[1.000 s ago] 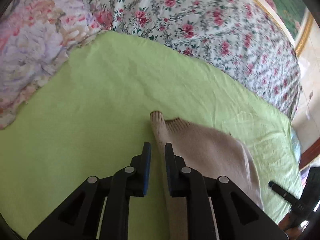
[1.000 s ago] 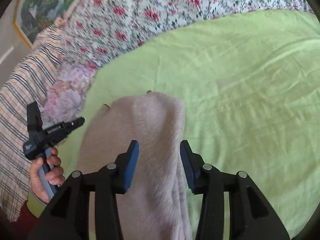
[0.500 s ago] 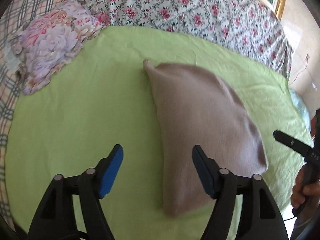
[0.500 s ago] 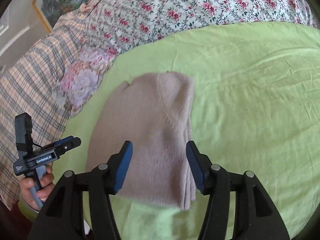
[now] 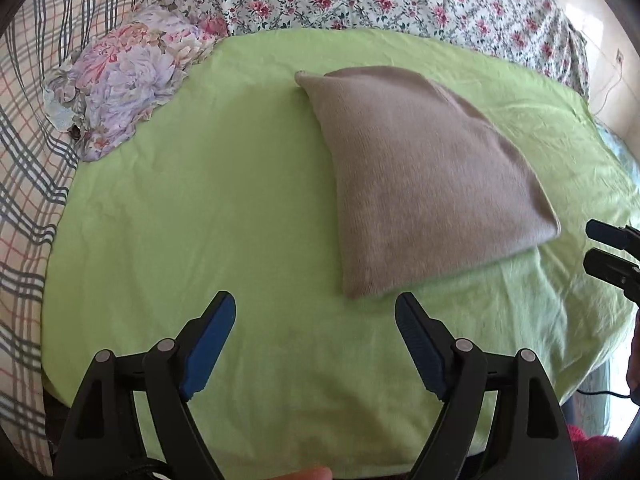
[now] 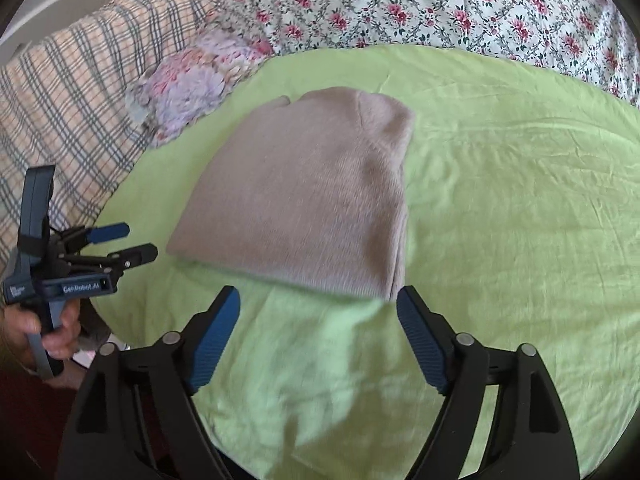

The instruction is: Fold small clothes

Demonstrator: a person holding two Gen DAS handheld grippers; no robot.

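**Folded sweater lies free on the sheet**

The folded beige knitted garment (image 5: 424, 184) lies at centre frame on the light green bedsheet (image 5: 224, 216). The left gripper (image 5: 316, 344) and right gripper (image 6: 318, 340) hover at the lower edge, jaws opening, nothing between them.

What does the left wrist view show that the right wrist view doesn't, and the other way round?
Only the left wrist view: the left gripper head-on with nothing between its jaws, which are opening, a cable on the wall at far right, and just the tips of the right gripper.

Only the right wrist view: the whole left gripper from the side, gripped by a hand, and the right gripper's own jaws, opening, with nothing between them.

Both: the folded beige knit garment lying free on the green sheet, the lilac floral cloth, plaid and rose-print bedding.
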